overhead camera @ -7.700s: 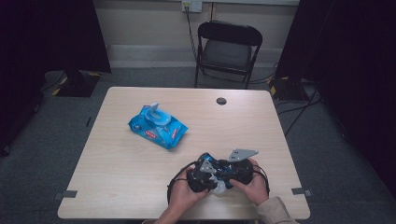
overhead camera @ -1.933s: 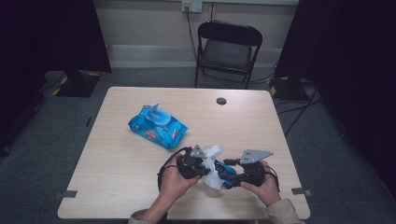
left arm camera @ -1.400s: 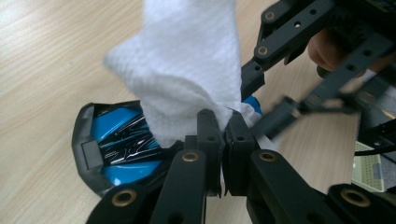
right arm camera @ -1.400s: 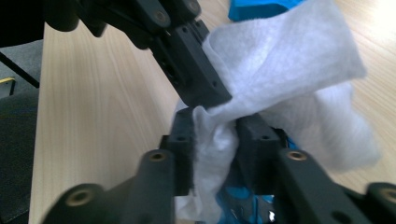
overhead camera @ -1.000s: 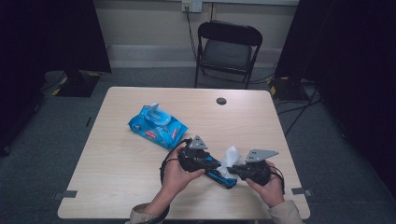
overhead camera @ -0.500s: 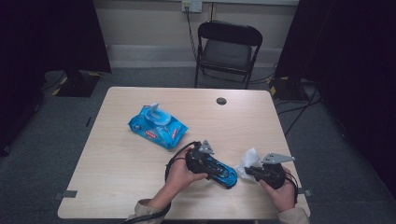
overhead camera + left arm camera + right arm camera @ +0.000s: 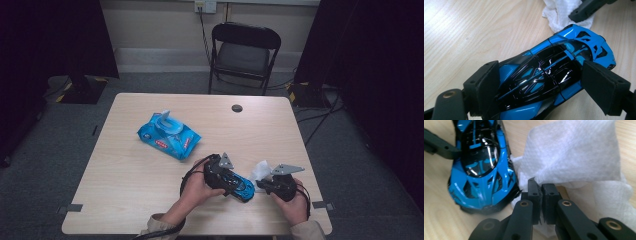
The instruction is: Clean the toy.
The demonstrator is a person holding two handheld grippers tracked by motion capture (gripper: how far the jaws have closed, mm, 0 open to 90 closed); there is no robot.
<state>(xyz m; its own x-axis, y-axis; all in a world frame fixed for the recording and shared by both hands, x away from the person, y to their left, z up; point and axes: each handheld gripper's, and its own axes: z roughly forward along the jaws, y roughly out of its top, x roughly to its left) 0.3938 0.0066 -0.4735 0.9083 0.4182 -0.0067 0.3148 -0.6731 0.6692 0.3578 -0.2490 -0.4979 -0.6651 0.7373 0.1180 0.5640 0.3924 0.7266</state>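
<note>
At the near edge of the table [image 7: 125, 200], the person's two hands come in from six o'clock. The right gripper [image 7: 265, 184], at about five o'clock on the tabletop, has its jaws pressed together on a white wipe [image 7: 576, 157]; the cloth bunches up above the pads. Just beside it, the blue toy car [image 7: 237, 184] rests on the wood, its end touching the wipe's edge. The left gripper [image 7: 235, 182] straddles the car: its jaws have just been opening, and in the left gripper view the right pad [image 7: 605, 87] stands clear of the bodywork, while the left pad [image 7: 485, 87] lies close against the car's side; contact there cannot be confirmed. Farther out, near ten o'clock from the car, lies a blue wipes packet [image 7: 169, 136]. A small dark disc [image 7: 237, 108] sits near the far edge at twelve o'clock. Beyond the table stands a black folding chair [image 7: 244, 52].
</note>
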